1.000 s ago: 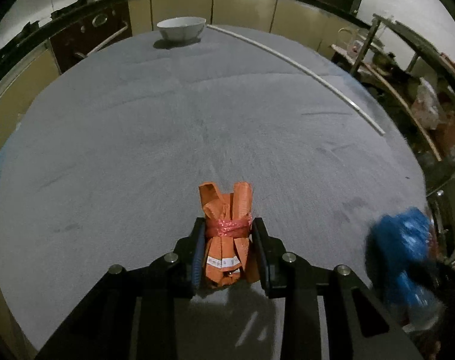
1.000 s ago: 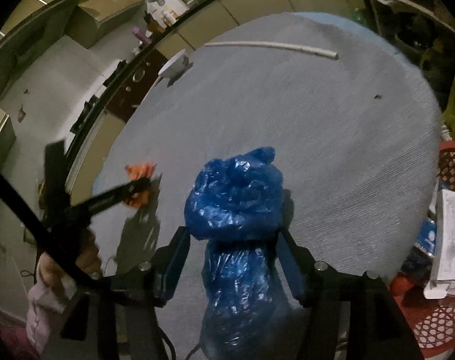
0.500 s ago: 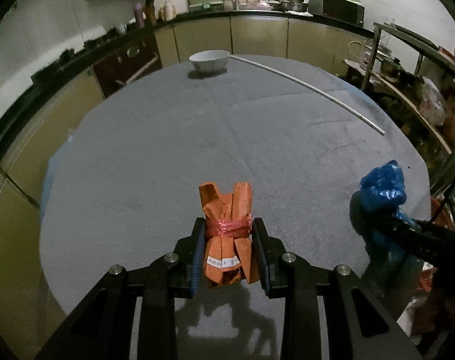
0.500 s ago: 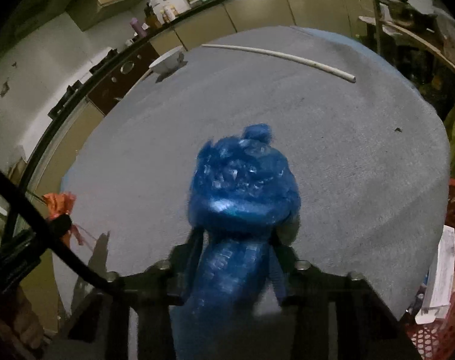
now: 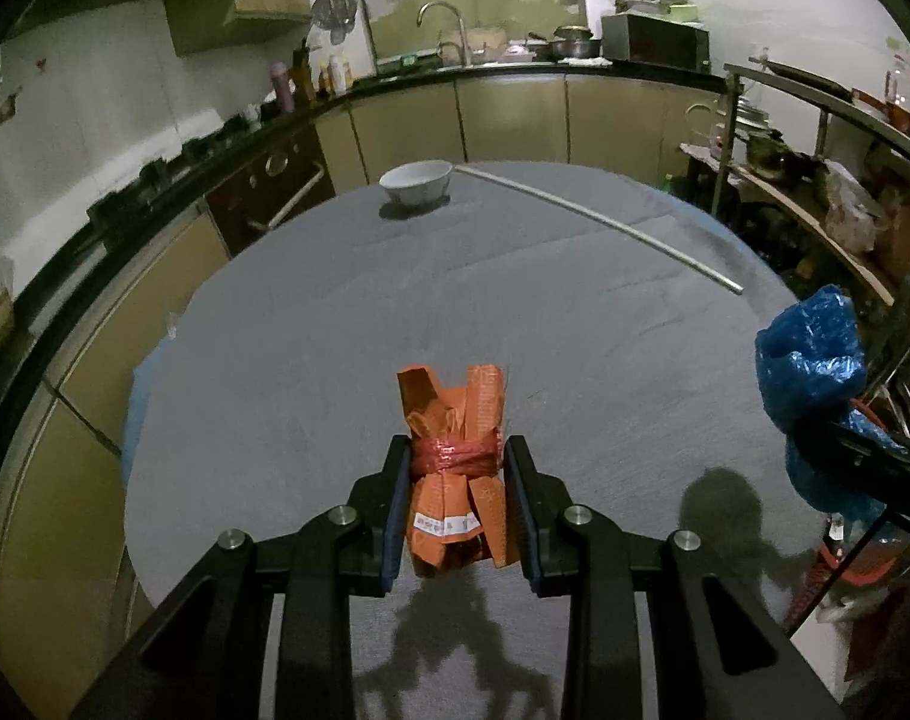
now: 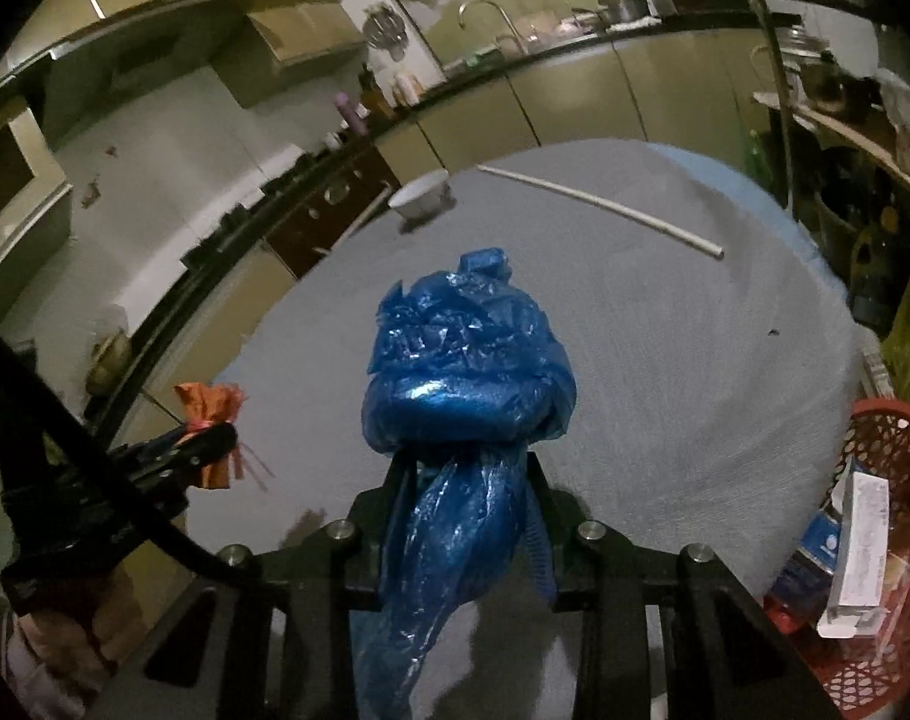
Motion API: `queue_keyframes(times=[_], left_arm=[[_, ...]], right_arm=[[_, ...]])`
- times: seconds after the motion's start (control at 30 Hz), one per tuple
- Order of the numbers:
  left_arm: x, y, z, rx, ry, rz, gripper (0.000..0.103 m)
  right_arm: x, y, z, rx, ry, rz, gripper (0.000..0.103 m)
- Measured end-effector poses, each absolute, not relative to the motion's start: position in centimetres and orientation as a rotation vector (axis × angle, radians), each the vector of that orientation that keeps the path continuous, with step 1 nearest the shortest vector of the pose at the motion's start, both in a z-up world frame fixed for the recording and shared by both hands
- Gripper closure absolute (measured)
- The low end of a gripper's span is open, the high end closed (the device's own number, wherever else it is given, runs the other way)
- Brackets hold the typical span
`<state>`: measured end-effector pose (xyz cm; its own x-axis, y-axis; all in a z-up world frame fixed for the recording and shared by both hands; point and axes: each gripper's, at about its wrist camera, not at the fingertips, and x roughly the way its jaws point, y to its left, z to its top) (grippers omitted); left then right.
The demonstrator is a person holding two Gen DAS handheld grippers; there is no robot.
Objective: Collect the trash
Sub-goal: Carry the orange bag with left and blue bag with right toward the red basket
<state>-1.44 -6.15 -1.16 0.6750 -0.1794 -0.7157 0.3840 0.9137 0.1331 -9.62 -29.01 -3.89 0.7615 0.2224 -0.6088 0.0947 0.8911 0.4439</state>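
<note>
Left claw (image 5: 457, 501) clamped on orange packet (image 5: 455, 474), right claw (image 6: 468, 513) on blue bag (image 6: 464, 378) w/ tail cut off at btm, both above tabletop (image 5: 515, 312).

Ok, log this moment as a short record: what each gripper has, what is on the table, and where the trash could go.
left gripper: jaws shut on the orange wrapper bundle tied with red string, held clear of the table
right gripper: jaws shut on the crumpled blue plastic bag, also lifted
table: round, grey cloth cover
on table: white bowl at the far edge; long white rod lying beside it
likely bin: red mesh basket off the table's right side, already holding boxes
</note>
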Motion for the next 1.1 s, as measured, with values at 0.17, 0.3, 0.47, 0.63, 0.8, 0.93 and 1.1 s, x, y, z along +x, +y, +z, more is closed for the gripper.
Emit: queue_keyframes(times=[0.17,0.3,0.47,0.63,0.8,0.93,1.1], left_arm=[[-2.6,-7.2,-0.2,0.312,0.728,-0.341,0.071],[-3.3,-8.0,0.5,0.326,0.705,-0.352,0.071],[-4.0,-9.2,0.5,0.349,0.698,-0.372,0.071],[-4.4,-10.1,-0.1,0.373,0.715,-0.388,0.071],[-4.5,-10.8,-0.6,0.393,0.726,-0.394,0.071],[-4.7,-11.4,-1.1,0.415,0.739,-0.399,0.071],[-5.0,-12.1,-1.5,0.431,0.746,-0.416,0.071]], right_arm=[[-11.1,-29.2,-2.9,0.469,0.677,0.077,0.067],[-11.6,-29.2,-2.2,0.451,0.657,0.085,0.067],[-12.9,-29.8,-2.0,0.452,0.643,0.077,0.067],[-13.5,-30.5,-2.5,0.478,0.652,0.061,0.067],[-13.5,-31.1,-2.8,0.496,0.656,0.057,0.067],[-13.2,-31.2,-2.8,0.503,0.653,0.058,0.067],[-13.4,-31.3,-3.0,0.516,0.650,0.055,0.067]])
